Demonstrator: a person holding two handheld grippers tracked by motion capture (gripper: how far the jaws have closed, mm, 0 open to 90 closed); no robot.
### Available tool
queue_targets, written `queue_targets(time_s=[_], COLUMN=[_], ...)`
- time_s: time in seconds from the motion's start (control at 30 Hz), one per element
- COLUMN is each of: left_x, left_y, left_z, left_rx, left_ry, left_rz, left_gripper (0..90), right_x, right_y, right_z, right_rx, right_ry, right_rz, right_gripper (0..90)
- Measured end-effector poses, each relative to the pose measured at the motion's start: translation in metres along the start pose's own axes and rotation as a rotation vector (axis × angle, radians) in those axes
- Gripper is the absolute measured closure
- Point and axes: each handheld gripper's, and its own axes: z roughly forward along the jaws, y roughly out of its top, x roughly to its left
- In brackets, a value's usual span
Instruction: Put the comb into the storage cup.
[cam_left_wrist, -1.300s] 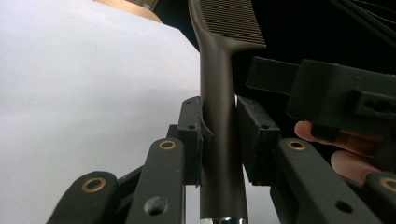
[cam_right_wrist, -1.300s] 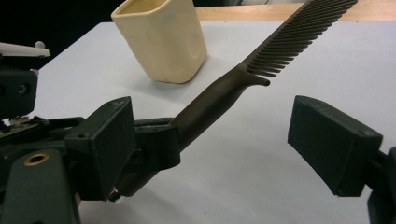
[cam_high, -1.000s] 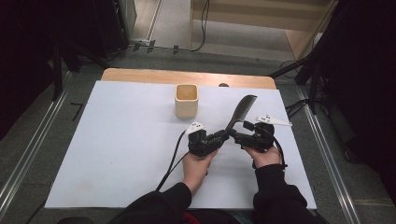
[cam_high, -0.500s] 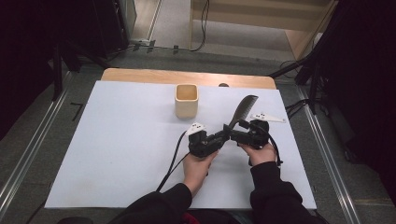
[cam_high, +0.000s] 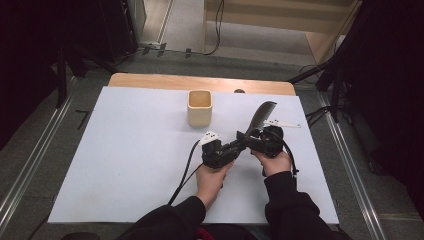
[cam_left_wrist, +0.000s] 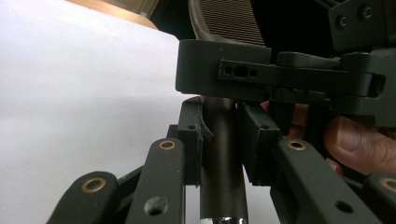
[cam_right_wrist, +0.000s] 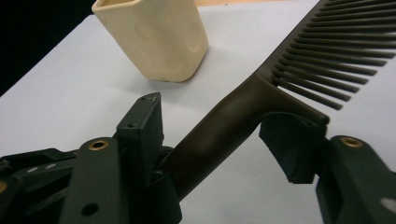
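On the white-covered counter (cam_high: 125, 165), left gripper (cam_high: 239, 145) fingers clamp the dark plastic comb (cam_high: 262, 114); right gripper (cam_high: 250, 141) fingers, just closing, seemingly flank its partly hidden handle, untouched.

the comb (cam_right_wrist: 261, 102) teeth run off the frame's top right edge (tips unseen).

comb (cam_right_wrist: 261, 100): dark brown
cup (cam_high: 199, 107): pale yellow
table cover (cam_high: 125, 150): white
grippers (cam_high: 220, 152): black
sleeves (cam_high: 287, 210): black
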Motion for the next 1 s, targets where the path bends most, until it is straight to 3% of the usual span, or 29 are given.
queue_targets(time_s=[0.23,1.0], left_x=[0.0003,0.0019], left_y=[-0.0025,-0.0043], left_z=[-0.0002,0.0020], left_rx=[-0.009,0.016], left_ry=[-0.004,0.000], left_rz=[-0.010,-0.026], left_gripper=[73.0,72.5], right_x=[0.0018,-0.0015], right_y=[0.0017,0.0082], right_z=[0.0015,0.0033], right_rx=[0.015,0.067], right_ry=[-0.008,0.018], right_rz=[0.039,0.157], right_gripper=[49.2,61.0])
